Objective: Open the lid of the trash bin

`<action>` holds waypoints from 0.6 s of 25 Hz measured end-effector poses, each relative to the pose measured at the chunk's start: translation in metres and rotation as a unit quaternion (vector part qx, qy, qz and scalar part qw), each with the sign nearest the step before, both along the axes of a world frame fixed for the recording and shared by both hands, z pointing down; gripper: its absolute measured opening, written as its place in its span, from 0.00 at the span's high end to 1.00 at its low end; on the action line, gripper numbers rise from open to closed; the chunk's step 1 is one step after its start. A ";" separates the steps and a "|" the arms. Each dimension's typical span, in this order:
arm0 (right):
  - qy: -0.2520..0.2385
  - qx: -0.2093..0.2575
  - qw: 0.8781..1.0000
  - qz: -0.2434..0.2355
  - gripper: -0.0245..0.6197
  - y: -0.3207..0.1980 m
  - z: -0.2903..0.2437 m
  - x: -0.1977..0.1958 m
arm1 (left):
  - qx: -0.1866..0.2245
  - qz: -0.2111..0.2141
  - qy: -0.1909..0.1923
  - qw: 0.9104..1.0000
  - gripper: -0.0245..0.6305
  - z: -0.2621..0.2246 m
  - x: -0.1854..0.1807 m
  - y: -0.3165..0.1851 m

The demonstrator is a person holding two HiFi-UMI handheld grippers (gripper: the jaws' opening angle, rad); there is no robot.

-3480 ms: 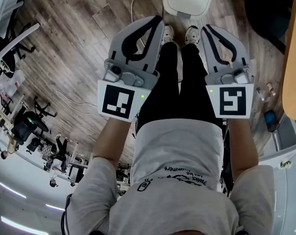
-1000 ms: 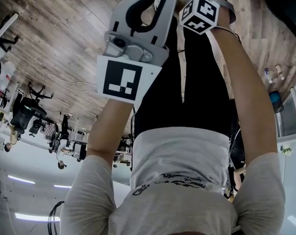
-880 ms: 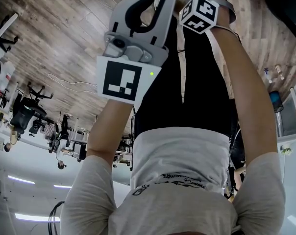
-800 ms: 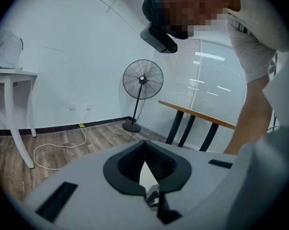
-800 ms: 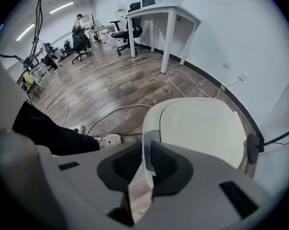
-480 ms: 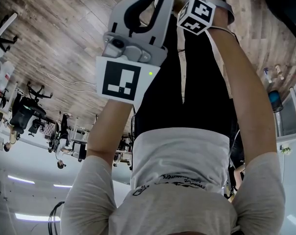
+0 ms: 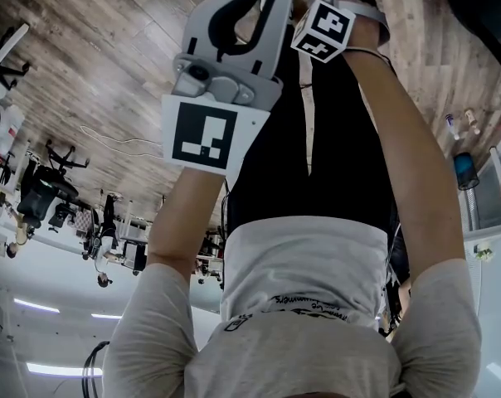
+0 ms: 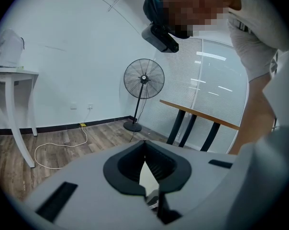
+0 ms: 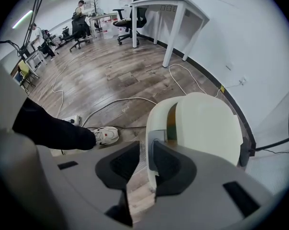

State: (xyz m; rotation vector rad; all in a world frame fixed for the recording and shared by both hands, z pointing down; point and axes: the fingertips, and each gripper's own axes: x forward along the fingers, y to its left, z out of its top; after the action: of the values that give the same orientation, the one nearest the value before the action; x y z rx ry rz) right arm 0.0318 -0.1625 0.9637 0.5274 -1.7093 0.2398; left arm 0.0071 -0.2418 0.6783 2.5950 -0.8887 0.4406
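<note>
Right gripper (image 9: 145, 146), jaws just spread and clasping nothing, straddles the front rim of the trash bin (image 9: 153, 119); its lid (image 9: 209, 126) looks only ajar, so I have yet to raise it fully.

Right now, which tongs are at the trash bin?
The right tongs: the rim of the trash bin stands between its jaws, which have just been opening. The left tongs are shut on nothing.

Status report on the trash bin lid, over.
Left hand-held gripper shut, empty. Right hand-held gripper jaws just been opening, trash bin rim between them. Lid ajar. No obstruction seen.
</note>
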 end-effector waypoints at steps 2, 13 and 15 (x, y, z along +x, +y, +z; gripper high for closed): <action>0.006 0.001 1.000 -0.009 0.78 0.004 0.001 -0.001 | 0.000 0.001 -0.002 1.000 0.94 -0.001 0.000 0.000; -0.002 0.022 1.000 0.014 0.73 -0.003 -0.011 -0.001 | 0.000 0.001 -0.007 1.000 0.94 -0.002 -0.005 0.007; -0.011 0.025 0.999 0.020 0.74 -0.006 -0.018 -0.001 | 0.000 0.003 -0.007 1.000 0.94 -0.004 -0.004 0.007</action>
State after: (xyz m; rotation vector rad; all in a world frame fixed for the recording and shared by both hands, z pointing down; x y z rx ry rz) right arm 0.0305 -0.1685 0.9454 0.5985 -1.7307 0.2325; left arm 0.0027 -0.2343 0.6744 2.5977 -0.8868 0.4603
